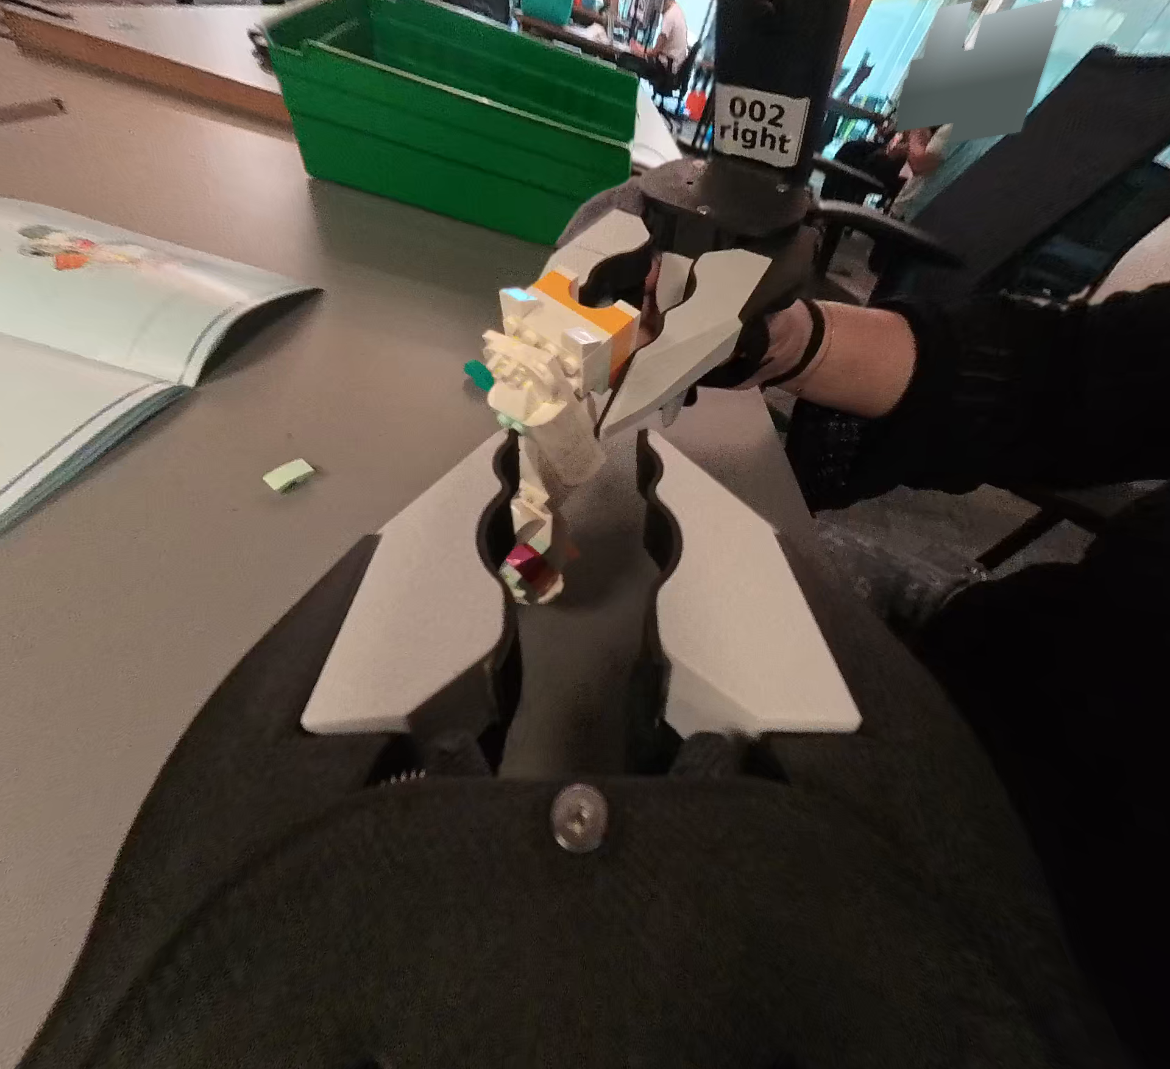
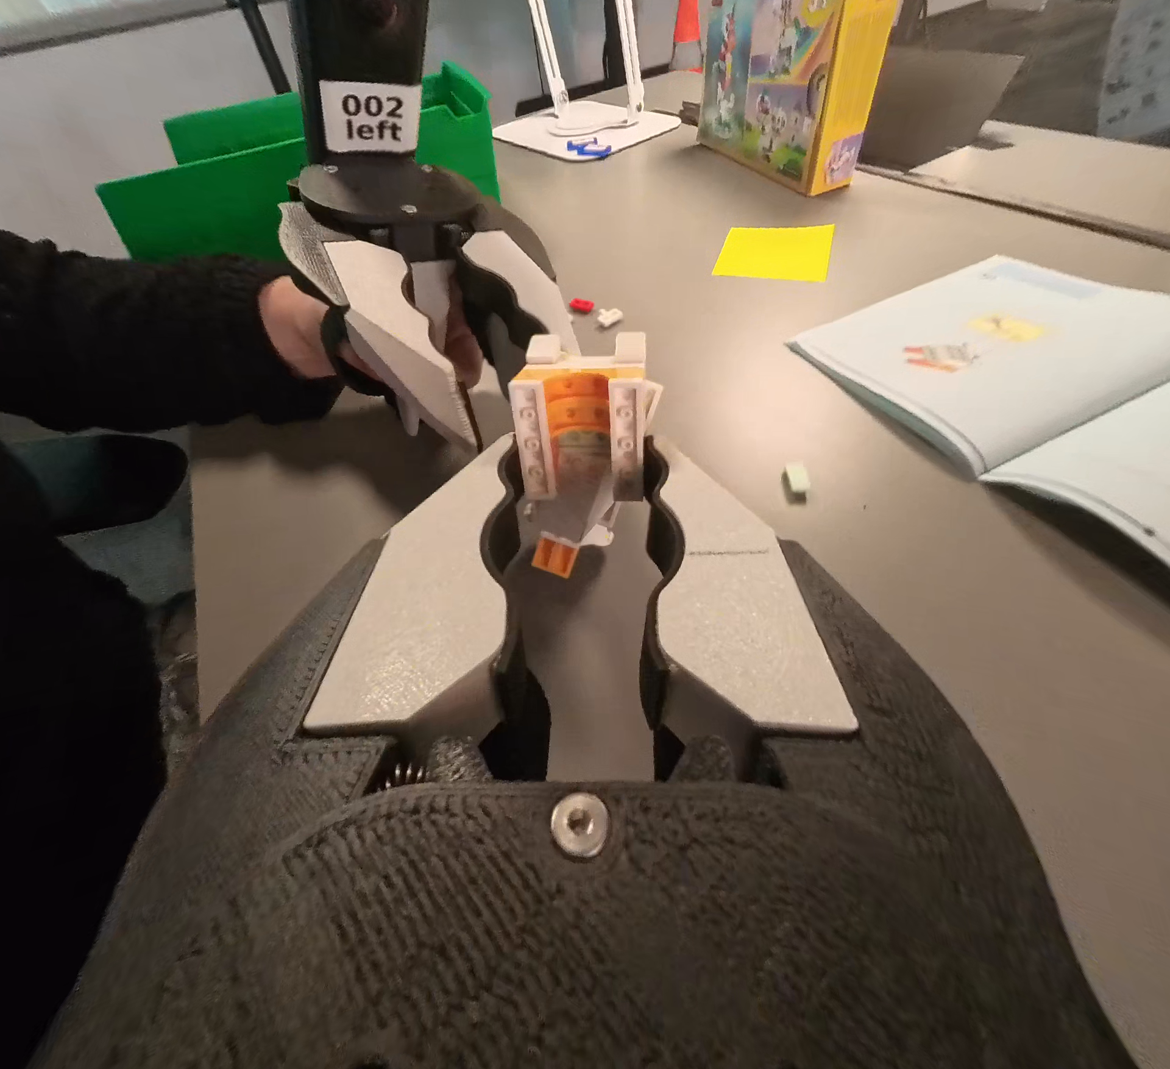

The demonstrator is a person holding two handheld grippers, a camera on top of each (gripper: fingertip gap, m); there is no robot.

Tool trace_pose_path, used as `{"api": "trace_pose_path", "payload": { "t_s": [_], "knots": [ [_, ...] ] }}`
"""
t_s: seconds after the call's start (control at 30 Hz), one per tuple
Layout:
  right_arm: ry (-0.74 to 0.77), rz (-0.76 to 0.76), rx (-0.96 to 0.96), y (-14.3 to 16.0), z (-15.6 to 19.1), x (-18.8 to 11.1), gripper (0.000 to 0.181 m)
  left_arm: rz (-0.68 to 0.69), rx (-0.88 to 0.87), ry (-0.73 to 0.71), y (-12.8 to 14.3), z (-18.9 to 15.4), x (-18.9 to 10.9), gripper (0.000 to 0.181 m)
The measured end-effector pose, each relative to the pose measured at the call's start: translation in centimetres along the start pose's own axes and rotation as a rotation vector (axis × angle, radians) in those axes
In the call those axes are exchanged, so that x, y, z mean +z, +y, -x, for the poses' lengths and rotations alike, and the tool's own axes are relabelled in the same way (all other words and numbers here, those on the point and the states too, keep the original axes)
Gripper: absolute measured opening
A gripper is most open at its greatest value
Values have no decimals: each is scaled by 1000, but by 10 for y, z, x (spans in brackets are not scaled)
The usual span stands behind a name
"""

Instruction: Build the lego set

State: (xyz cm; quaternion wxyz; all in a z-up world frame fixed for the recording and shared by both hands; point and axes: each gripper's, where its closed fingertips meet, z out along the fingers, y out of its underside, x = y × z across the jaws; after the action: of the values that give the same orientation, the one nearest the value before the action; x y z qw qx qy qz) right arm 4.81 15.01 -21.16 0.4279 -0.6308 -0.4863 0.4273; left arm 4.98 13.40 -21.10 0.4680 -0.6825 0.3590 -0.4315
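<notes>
A white and orange lego model [image 1: 551, 355] is held above the grey table [image 1: 190, 564]. My right gripper [image 2: 579, 450] is shut on its orange and white block [image 2: 579, 431]. In the left wrist view the right gripper [image 1: 608, 355] comes in from the right and grips the model's upper block. My left gripper [image 1: 576, 443] is open, and the model's lower part with a dark red tip [image 1: 528, 570] hangs between its fingers without being gripped. In the right wrist view the left gripper [image 2: 506, 386] stands open beside the model.
A light green piece [image 1: 289, 475] lies loose on the table, also in the right wrist view [image 2: 796, 478]. An open instruction booklet [image 2: 1013, 393], a yellow note [image 2: 775, 252], small red [image 2: 580, 305] and white [image 2: 609, 315] pieces, the yellow set box [image 2: 804, 70] and a green bin [image 1: 456, 114] stand around. Both grippers' tips are close together, under 4 cm apart. Between my right fingertips and the light green piece [image 1: 289, 475] there is roughly 10 cm. The right camera catches it too, in the right wrist view [image 2: 795, 479].
</notes>
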Motion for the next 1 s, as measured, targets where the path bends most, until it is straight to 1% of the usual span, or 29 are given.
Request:
{"api": "trace_pose_path", "payload": {
  "t_s": [0.07,0.17,0.23,0.3,0.37,0.4,0.43,0.5,0.53,0.6,0.7,0.73,0.8,0.87,0.93,1.0],
  "knots": [
    [-11,-6,17,7,2,-6,36,40,12,9,7,-4,7,35],
    [-39,-5,26,14,5,-15,37,54,36,27,9,-9,13,31],
    [-68,-23,15,15,9,-20,36,67,50,55,10,-12,15,27],
    [-79,-22,6,16,10,-23,36,77,65,79,9,-14,16,28],
    [-86,-15,-4,17,11,-25,36,56,90,49,3,-7,16,46],
    [-92,-4,-3,19,11,-25,36,48,112,58,-1,-8,15,54],
    [-100,6,-2,20,12,-25,36,52,138,74,-2,-10,15,58],
    [-112,20,5,21,13,-25,36,105,187,108,3,-11,18,61],
    [-119,29,9,21,13,-25,36,136,199,124,8,-11,20,60],
    [-130,45,6,23,14,-24,36,149,211,168,11,-14,24,53],
    [-144,60,5,24,16,-24,36,113,242,213,8,-18,27,44],
    [-148,64,11,24,16,-25,36,93,252,221,6,-18,27,36],
    [-157,74,21,25,16,-27,36,86,279,233,5,-18,28,34],
    [-132,100,23,25,11,-33,36,92,293,242,5,-19,28,34],
    [-59,188,53,34,-5,-43,36,91,312,221,5,-16,26,34],
    [30,356,87,57,-23,-54,36,88,322,204,4,-12,24,34]
  ]
}}
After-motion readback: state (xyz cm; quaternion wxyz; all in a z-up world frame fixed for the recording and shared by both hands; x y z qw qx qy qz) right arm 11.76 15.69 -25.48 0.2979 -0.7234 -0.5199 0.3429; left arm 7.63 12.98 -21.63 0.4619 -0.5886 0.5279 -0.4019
